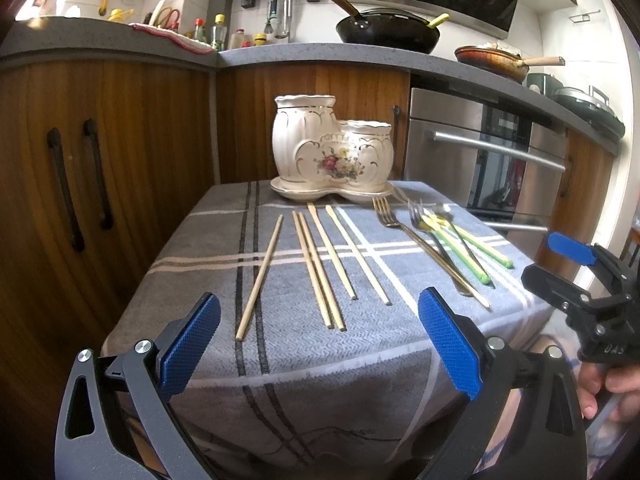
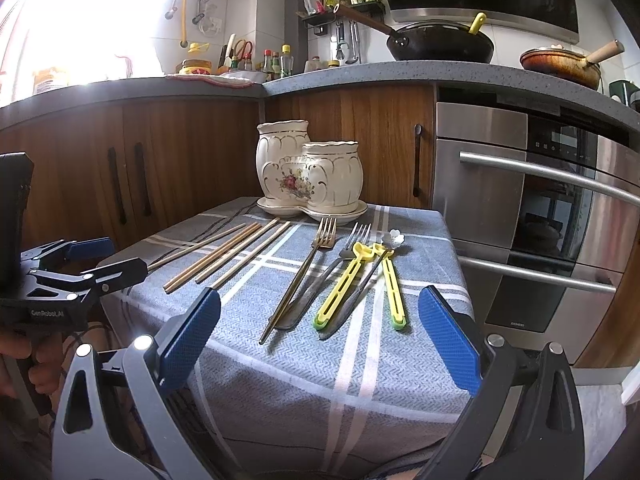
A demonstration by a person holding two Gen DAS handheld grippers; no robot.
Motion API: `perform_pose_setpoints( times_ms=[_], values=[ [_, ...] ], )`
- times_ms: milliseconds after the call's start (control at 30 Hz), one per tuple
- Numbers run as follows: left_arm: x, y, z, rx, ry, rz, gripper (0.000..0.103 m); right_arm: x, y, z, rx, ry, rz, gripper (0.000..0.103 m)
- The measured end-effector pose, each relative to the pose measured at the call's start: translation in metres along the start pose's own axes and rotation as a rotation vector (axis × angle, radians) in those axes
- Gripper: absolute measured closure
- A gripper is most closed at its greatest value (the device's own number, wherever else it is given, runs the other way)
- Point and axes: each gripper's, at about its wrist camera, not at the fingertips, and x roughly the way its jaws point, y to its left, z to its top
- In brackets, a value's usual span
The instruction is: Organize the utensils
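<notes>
Both grippers hover off the near edge of the bench [image 1: 208,216], each with its blue fingers spread wide and holding nothing: the left gripper [image 1: 320,344] faces the chopsticks, the right gripper [image 2: 320,344] faces the forks. Five wooden chopsticks [image 1: 316,264] lie loose on the checked cloth across the left and middle of the bench, two of them touching side by side, the others just apart. Toward the right edge, a gold fork [image 2: 304,272] lies by itself, and a dark fork [image 2: 348,248], two yellow-green utensils [image 2: 348,284] and a small flower-shaped spoon [image 2: 394,238] lie crossed over one another. The cream ceramic holder [image 1: 332,148], with a tall and a short pot on one shared saucer, stands at the far edge. The likeliest trouble is in the pile by the right edge: closing on one handle there would probably drag its neighbours, and anything pushed sideways could slide off the bench. The chopsticks are thin and lie flat on soft cloth, so the fingers may pinch fabric instead, or take the touching pair when one is meant. A tug on the cloth could also shift the holder, which looks heavy but breakable. Which pot takes which utensils is unclear.
</notes>
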Motion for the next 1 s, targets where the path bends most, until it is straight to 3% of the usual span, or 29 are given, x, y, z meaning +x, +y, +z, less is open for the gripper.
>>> perform_pose_setpoints(
  times_ms=[500, 700, 1000],
  values=[
    [0.002, 0.003, -0.001, -0.002, 0.022, 0.016, 0.005, 0.000, 0.003, 0.003, 0.001, 0.005, -0.002, 0.005],
    [0.012, 0.018, 0.006, -0.037, 0.067, 0.038, 0.005, 0.004, 0.003, 0.010, 0.014, 0.019, -0.005, 0.005],
    [0.013, 0.028, 0.019, -0.004, 0.071, 0.049, 0.007, 0.008, 0.006, 0.014, 0.018, 0.039, -0.010, 0.007]
  ],
)
